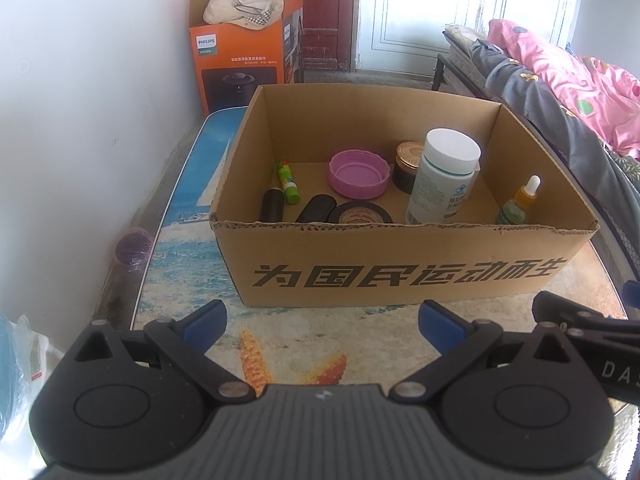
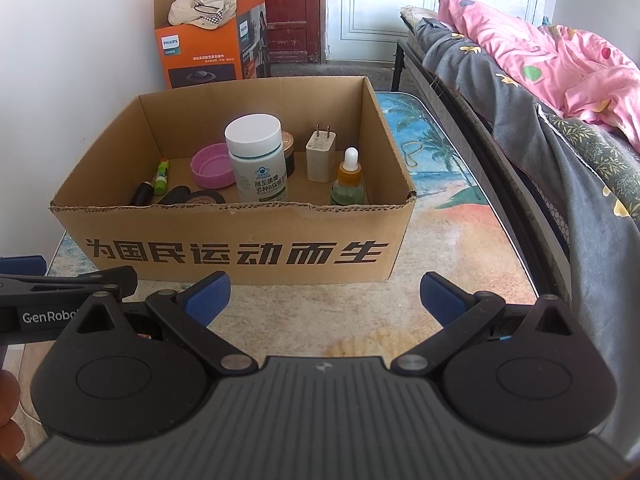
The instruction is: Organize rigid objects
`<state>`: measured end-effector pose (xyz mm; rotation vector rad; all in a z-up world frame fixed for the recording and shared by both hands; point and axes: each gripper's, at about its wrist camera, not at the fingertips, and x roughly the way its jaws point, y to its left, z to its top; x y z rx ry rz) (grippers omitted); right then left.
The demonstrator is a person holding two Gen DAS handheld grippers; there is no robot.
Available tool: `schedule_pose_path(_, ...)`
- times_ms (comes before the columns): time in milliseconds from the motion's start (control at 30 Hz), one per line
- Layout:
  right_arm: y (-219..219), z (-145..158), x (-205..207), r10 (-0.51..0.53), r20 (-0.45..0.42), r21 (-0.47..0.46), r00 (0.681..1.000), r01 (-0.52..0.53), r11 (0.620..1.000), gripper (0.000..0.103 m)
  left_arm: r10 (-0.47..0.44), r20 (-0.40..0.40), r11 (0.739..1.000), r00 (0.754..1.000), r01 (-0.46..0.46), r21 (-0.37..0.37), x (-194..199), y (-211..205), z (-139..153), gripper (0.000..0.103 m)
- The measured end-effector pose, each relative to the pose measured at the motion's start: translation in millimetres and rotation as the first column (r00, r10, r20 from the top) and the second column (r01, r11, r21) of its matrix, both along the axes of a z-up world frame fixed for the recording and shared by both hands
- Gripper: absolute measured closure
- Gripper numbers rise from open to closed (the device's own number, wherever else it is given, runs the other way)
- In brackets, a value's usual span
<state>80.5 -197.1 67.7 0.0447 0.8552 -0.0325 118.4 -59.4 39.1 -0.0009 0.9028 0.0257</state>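
hovering before the cardboard box (image 1: pixel 400 268) (both grippers spread): left gripper (image 1: pixel 322 326), right gripper (image 2: pixel 325 300).

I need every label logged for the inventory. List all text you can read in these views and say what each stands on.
"为国民运动而生": front wall of the cardboard box.
"PHILIPS": orange carton behind it; the smaller line below is too blurred.
"多种B族": white bottle label; the rest is unclear.
"GenRobo", cut off: left gripper body, seen in the right wrist view.
"DAS", cut off: right gripper body, seen in the left wrist view.
Tape roll print: unreadable.
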Motion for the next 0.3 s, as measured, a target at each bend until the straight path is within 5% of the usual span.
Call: schedule_pose_path(300,-0.2,-0.4,1.2,-0.001,-0.001,-0.001,1.000,0.001,1.000,0.001,0.001,-0.008,1.000,1.000,-0.001,-0.008,4.2,-0.8,-2.2,0.001)
